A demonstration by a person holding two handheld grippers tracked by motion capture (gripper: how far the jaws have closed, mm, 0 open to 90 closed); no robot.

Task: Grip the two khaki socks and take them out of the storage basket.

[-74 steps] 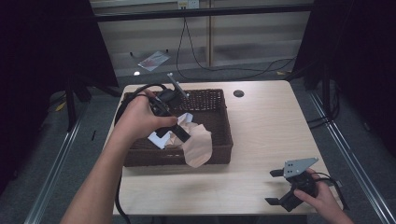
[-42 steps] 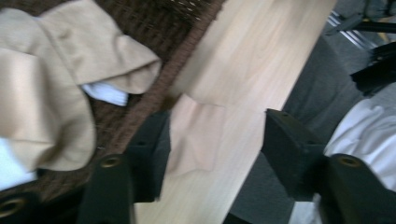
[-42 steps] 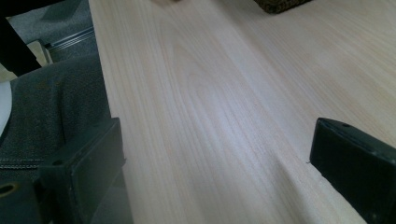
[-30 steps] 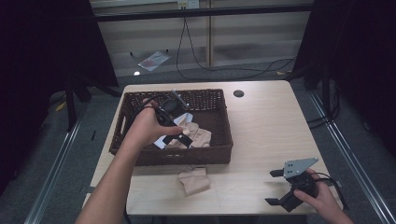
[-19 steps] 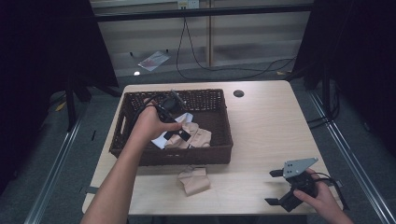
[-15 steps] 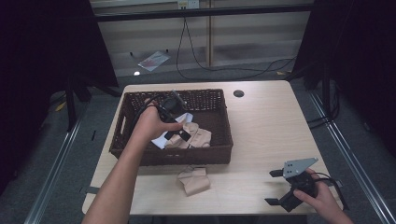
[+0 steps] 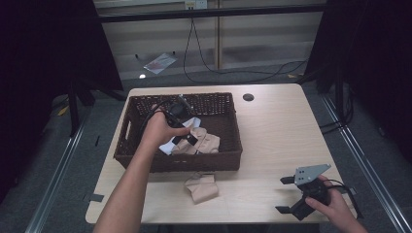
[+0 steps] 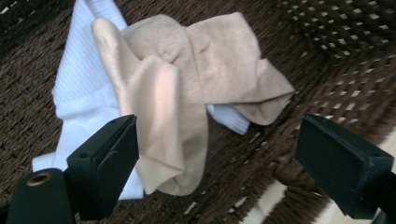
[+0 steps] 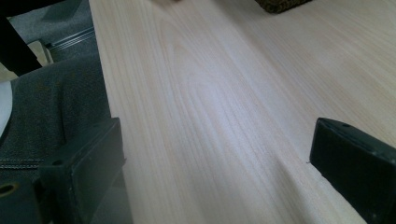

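Note:
A dark wicker basket [image 7: 145,160] stands on the left half of the table. Inside it a beige sock [image 7: 203,141] [image 8: 187,79] lies crumpled over a white sock [image 7: 166,146] [image 8: 79,102]. My left gripper [image 7: 188,140] [image 8: 217,158] hangs low over them, pointing down. Its jaws have just been opening and stand wide; the beige sock lies below the gap, with no pad pressing on it. Another beige sock [image 7: 201,187] lies on the table in front of the basket. My right gripper [image 7: 283,195] [image 9: 219,172] rests open at the table's front right, over bare wood.
The wooden table [image 7: 282,136] has a round cable hole [image 7: 248,97] near its back edge. Its front edge runs close beside my right gripper, with a grey fabric seat [image 9: 51,107] below it. Cables lie on the floor [image 7: 233,73] behind the table.
The beige sock my left gripper held over the basket's front wall now lies on the table. That gripper has gone back into the basket and sunk toward the socks. The right gripper is still.

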